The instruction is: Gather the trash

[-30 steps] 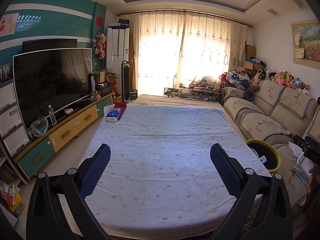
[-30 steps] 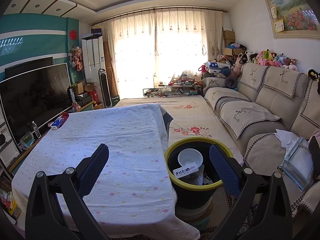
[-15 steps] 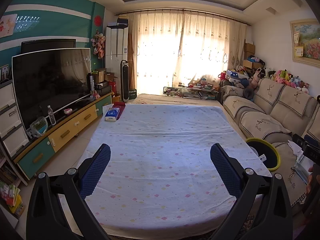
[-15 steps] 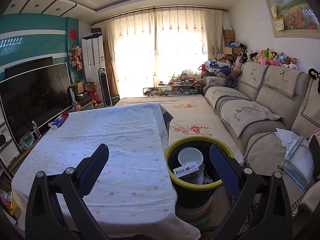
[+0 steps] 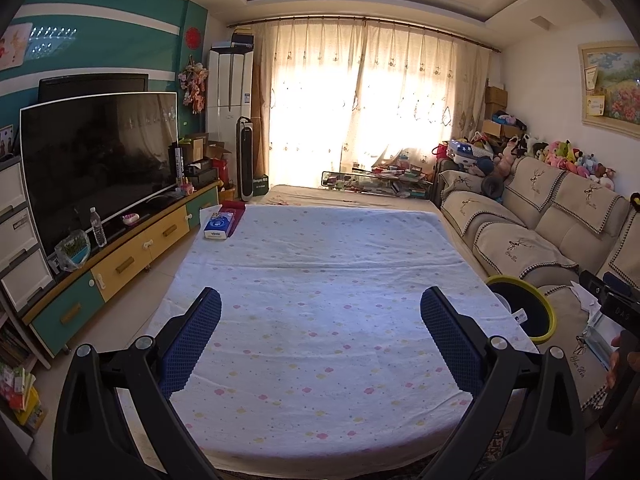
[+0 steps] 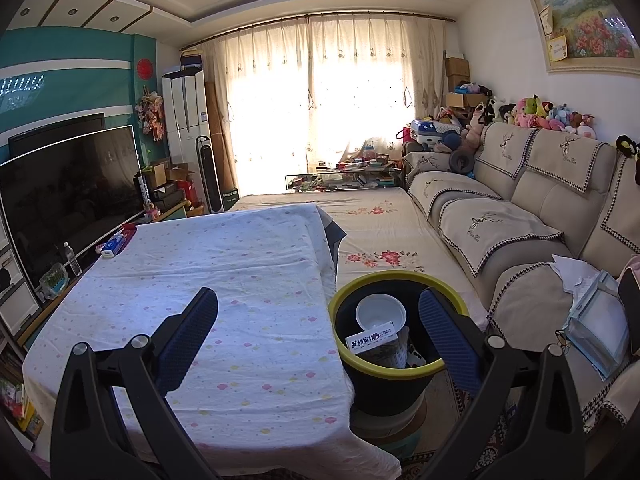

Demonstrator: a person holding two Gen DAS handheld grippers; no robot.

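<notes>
A black trash bin with a yellow-green rim [image 6: 352, 294] stands on the floor at the table's right side; it also shows in the left wrist view [image 5: 546, 314]. Inside it lie a white bowl [image 6: 380, 310] and a white printed box [image 6: 370, 338]. My left gripper [image 5: 320, 328] is open and empty above the near part of the cloth-covered table [image 5: 320, 264]. My right gripper [image 6: 318, 326] is open and empty, held above the table's right edge and the bin. A blue and white tissue pack [image 5: 219, 225] lies at the table's far left corner.
A TV [image 5: 100, 160] on a long cabinet [image 5: 132, 252] runs along the left. A beige sofa [image 6: 500, 224] with papers and a bag [image 6: 596, 316] runs along the right. A glass table [image 5: 376, 180] with clutter stands by the curtained window.
The left wrist view has shifted slightly, with the bin sliding a little toward the right edge. The right wrist view is almost unchanged. Both grippers stay open.
</notes>
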